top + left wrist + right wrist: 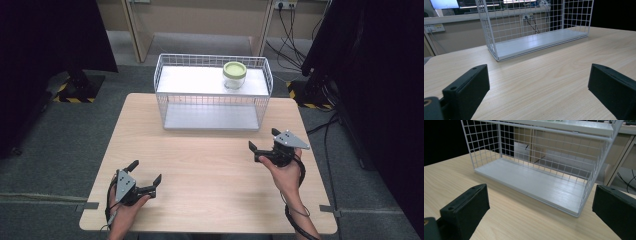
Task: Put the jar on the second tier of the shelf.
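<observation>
Because the clear glass jar with a pale green lid (234, 75) is rigid, slippery and breakable, grasp its body; it stands on the white wire shelf rack (162, 82) at the worktop's (210, 170) far edge. Both the left gripper (145, 176) and right gripper (263, 139) are released, holding nothing.

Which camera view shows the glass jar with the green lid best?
The high view: the glass jar with the green lid stands whole on the white wire rack's upper shelf. The right gripper view catches merely a sliver; the left gripper view shows the rack.

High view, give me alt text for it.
A person holds the open left gripper and open right gripper over a wooden table, facing a white wire shelf rack with a green-lidded glass jar on top.
</observation>
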Tool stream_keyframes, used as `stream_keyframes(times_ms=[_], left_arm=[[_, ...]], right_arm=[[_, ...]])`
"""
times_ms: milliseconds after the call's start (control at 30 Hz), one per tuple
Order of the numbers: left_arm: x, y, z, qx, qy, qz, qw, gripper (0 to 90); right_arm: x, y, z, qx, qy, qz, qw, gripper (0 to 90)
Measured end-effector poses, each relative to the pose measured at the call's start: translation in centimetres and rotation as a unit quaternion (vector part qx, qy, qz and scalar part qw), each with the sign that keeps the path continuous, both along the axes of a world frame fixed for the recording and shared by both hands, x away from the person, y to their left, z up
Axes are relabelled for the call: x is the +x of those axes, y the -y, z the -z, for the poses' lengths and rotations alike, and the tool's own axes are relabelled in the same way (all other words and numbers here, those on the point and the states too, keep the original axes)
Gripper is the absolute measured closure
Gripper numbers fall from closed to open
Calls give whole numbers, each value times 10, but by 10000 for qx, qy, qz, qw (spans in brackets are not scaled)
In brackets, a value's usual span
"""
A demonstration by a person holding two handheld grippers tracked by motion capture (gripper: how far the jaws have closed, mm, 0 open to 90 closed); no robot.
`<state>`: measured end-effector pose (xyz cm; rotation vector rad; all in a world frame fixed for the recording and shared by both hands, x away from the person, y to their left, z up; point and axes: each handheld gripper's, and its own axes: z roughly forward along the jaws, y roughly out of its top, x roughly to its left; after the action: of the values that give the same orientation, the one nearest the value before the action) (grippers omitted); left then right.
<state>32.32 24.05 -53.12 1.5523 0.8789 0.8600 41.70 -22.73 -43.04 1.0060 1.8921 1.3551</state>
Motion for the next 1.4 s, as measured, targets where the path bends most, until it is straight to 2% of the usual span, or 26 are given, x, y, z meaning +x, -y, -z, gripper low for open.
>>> stream_keyframes(times_ms=[733,1067,1400], left_arm=[[0,0,0,3,7,-13,10000,31],[0,0,0,11,11,-19,10000,31],[0,1,0,27,11,-23,10000,31]], right_arm=[[-30,33,36,-71,-159,277,9995,12],[-40,46,47,-97,-202,423,9989,12],[-48,58,64,-129,-361,567,9977,12]])
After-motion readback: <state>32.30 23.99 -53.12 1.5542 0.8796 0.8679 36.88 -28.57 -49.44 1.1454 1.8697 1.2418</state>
